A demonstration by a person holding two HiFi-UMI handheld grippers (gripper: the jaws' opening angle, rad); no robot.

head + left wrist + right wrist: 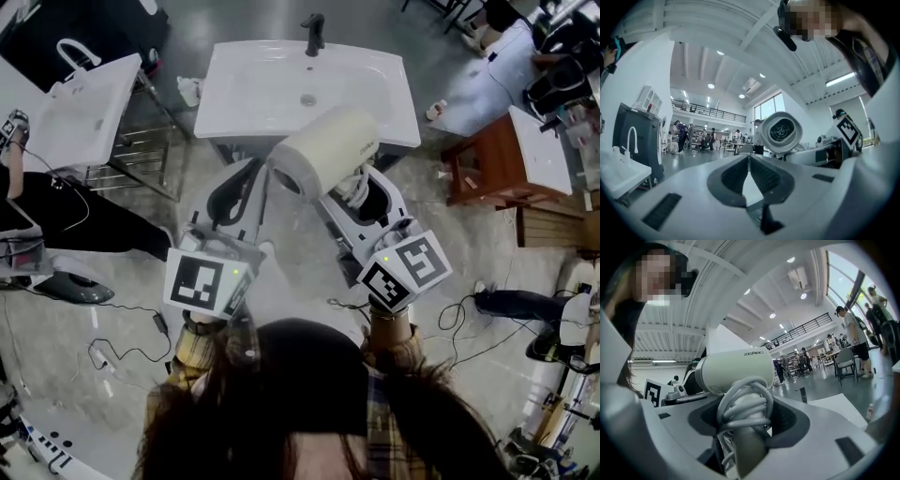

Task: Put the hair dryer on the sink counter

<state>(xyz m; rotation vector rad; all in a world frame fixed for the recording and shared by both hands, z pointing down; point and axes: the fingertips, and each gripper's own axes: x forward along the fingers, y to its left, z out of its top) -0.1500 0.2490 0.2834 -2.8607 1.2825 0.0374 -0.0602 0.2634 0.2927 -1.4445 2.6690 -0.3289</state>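
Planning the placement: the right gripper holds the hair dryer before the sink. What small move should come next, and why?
Probably carry the right gripper forward over the sink counter: its jaws clamp the hair dryer by its cord-wrapped handle, and the dryer is in the air near the front edge.

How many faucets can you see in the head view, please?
2. A black faucet stands at the back of the centre sink; a white arched faucet stands on the left sink. Others may be hidden at right.
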